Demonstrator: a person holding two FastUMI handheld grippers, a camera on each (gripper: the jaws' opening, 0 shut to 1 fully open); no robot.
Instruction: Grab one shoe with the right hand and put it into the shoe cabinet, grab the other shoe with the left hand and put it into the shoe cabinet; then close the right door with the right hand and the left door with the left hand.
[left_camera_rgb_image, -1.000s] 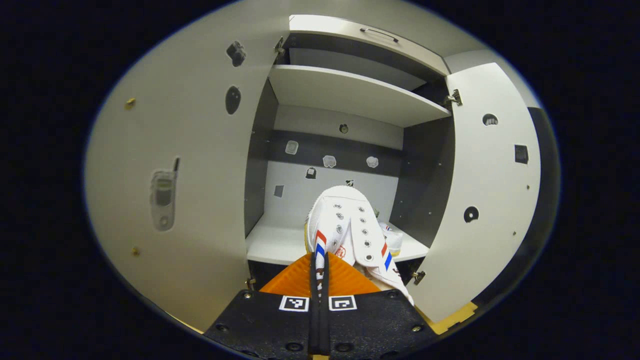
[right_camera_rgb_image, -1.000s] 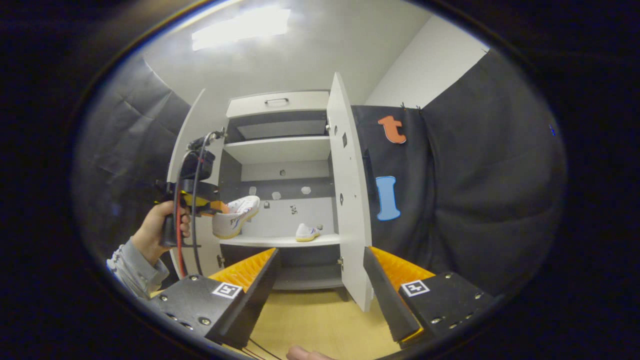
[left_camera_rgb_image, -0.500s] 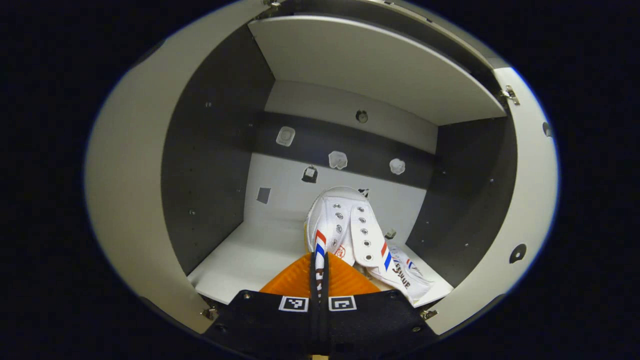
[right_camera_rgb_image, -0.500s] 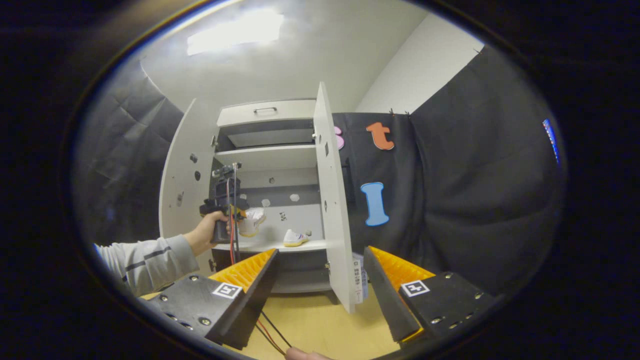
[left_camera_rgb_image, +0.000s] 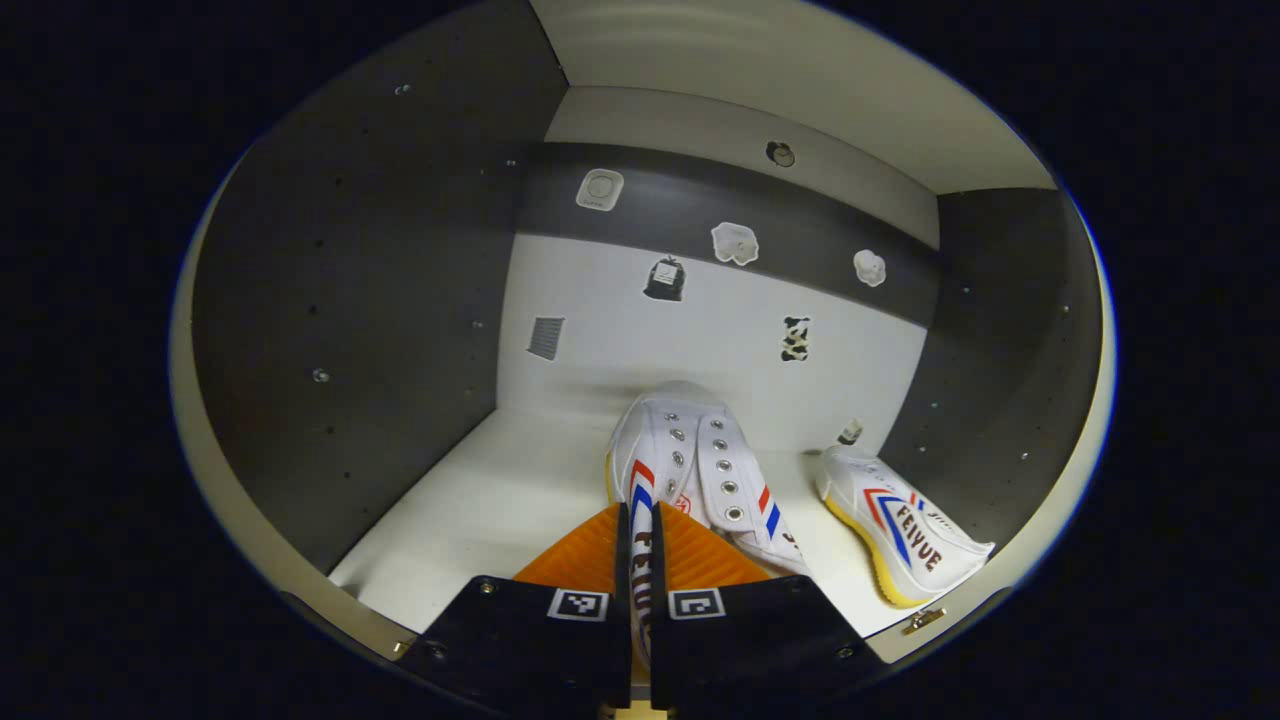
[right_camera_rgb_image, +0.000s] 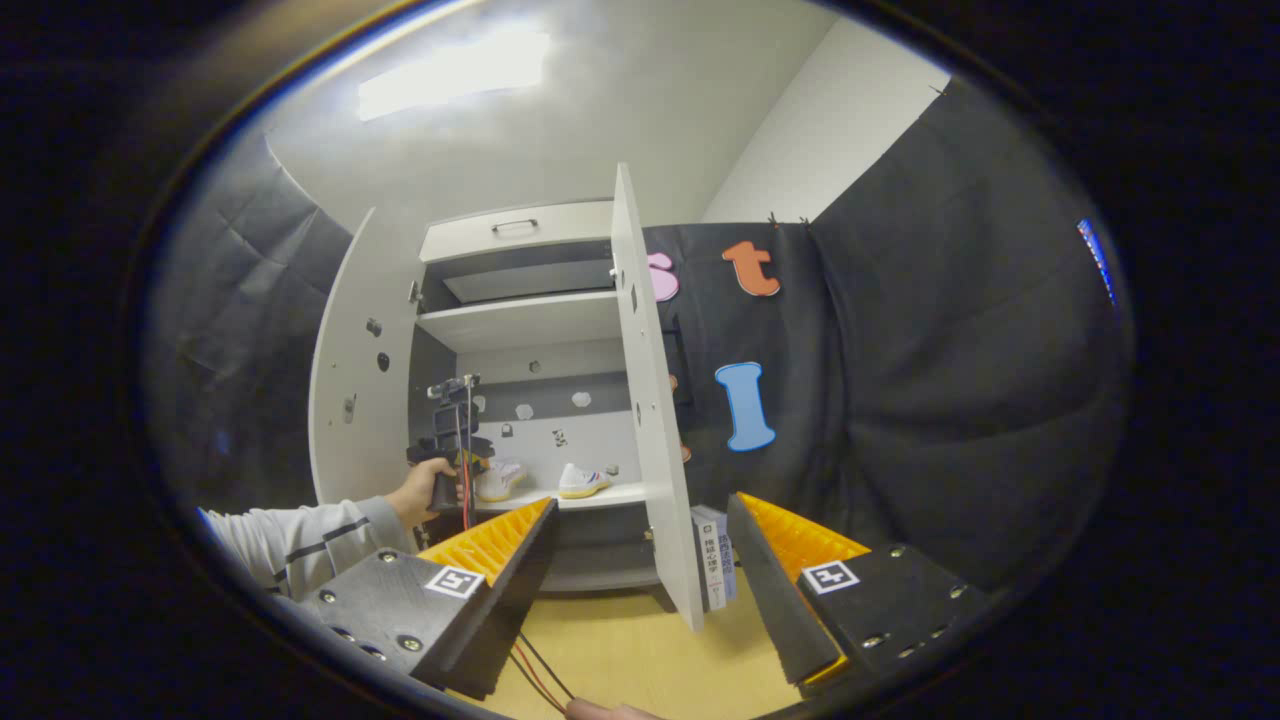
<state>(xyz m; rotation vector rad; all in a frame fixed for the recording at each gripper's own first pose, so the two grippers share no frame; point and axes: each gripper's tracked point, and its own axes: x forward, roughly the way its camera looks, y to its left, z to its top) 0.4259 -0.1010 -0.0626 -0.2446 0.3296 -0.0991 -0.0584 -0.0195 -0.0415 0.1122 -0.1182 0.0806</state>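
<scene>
The left hand-held gripper (left_camera_rgb_image: 637, 530) pinches the heel side of a white shoe (left_camera_rgb_image: 690, 470), its fingers pressed on the canvas, and holds it toe-first over the cabinet shelf (left_camera_rgb_image: 480, 510), probably so it can be set down beside the other shoe (left_camera_rgb_image: 900, 530), which already lies on the shelf to the right near the front edge. The right hand-held gripper (right_camera_rgb_image: 640, 560) hangs back with fingers spread and nothing between them, facing the open right door (right_camera_rgb_image: 650, 420), likely waiting to close it. Compared with a second ago, the left gripper has carried the shoe from outside the doors well into the compartment, and the right gripper has drawn back a little.
</scene>
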